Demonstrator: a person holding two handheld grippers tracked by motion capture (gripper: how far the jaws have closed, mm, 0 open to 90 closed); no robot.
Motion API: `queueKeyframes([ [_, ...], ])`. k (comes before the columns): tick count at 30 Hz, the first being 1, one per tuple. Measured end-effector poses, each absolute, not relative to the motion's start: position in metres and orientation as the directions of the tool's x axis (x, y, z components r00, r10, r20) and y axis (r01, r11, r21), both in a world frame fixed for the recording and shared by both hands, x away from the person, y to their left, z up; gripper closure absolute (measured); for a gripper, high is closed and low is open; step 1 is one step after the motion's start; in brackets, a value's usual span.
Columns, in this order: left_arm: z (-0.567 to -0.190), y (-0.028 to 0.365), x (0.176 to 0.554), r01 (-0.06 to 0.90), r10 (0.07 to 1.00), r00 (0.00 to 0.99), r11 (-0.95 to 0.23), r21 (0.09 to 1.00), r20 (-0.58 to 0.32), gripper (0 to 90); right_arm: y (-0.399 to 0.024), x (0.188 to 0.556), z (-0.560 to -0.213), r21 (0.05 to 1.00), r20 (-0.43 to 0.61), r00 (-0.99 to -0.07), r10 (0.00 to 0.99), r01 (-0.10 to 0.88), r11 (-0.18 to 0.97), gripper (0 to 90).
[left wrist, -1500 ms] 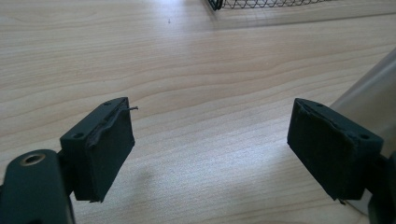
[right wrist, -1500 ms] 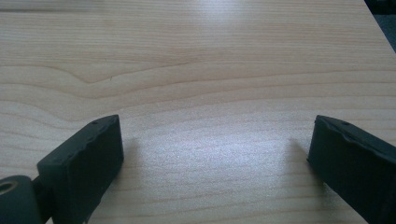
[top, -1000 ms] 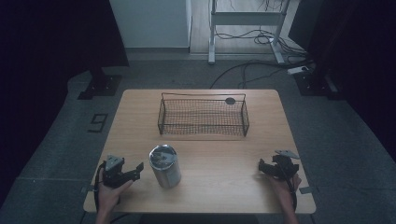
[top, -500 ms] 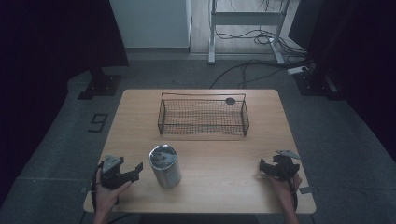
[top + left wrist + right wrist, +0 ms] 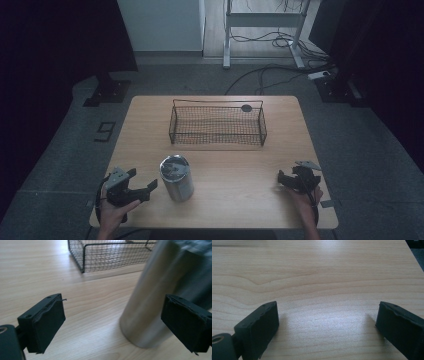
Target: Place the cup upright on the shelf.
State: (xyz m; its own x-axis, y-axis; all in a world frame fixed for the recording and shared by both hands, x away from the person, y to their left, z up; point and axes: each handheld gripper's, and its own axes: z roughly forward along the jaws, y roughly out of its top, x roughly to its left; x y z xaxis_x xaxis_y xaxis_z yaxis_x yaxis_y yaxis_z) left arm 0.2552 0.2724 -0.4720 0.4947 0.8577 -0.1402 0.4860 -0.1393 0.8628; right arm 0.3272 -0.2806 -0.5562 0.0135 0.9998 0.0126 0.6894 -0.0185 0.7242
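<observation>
Left tool (image 5: 150, 186), lower left of the high view: its jaws have just been opening and stand wide apart, gripping nothing. In the left gripper view the can (image 5: 160, 295) sits at the right of the frame, partly behind the right-hand pad (image 5: 186, 325), not squarely between the pads.

Can (image 5: 176, 177), lower centre-left of the high view: upright on the worktop (image 5: 240, 165), just beside the left tool. Smooth brushed-metal cylinder, so probably stiff, fairly light and slippery. Best taken across the straight side at mid-height, pads square to the wall.

Wire basket (image 5: 218, 124), upper centre: stands empty, well apart from the can.

Right tool (image 5: 283, 180), lower right: jaws wide apart over bare wood, holding nothing.
</observation>
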Motion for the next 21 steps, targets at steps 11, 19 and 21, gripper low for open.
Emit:
queueKeyframes([
  [11, -0.457, 0.257, 0.243, 0.442, 0.803, 0.581, -0.17, 0.881, -0.136, 2.6, -0.281, 0.327, -0.556, 0.724, 0.013, 0.013, 1.0, 0.689, -0.018, 4.4],
  [19, -0.46, 0.24, 0.243, 0.445, 0.773, 0.621, -0.211, 0.871, -0.13, 1.4, -0.281, 0.327, -0.556, 0.724, 0.013, 0.013, 1.0, 0.689, -0.018, 4.3],
  [21, -0.461, 0.237, 0.244, 0.444, 0.768, 0.627, -0.218, 0.869, -0.128, 1.3, -0.281, 0.327, -0.556, 0.724, 0.012, 0.013, 1.0, 0.689, -0.018, 4.3],
])
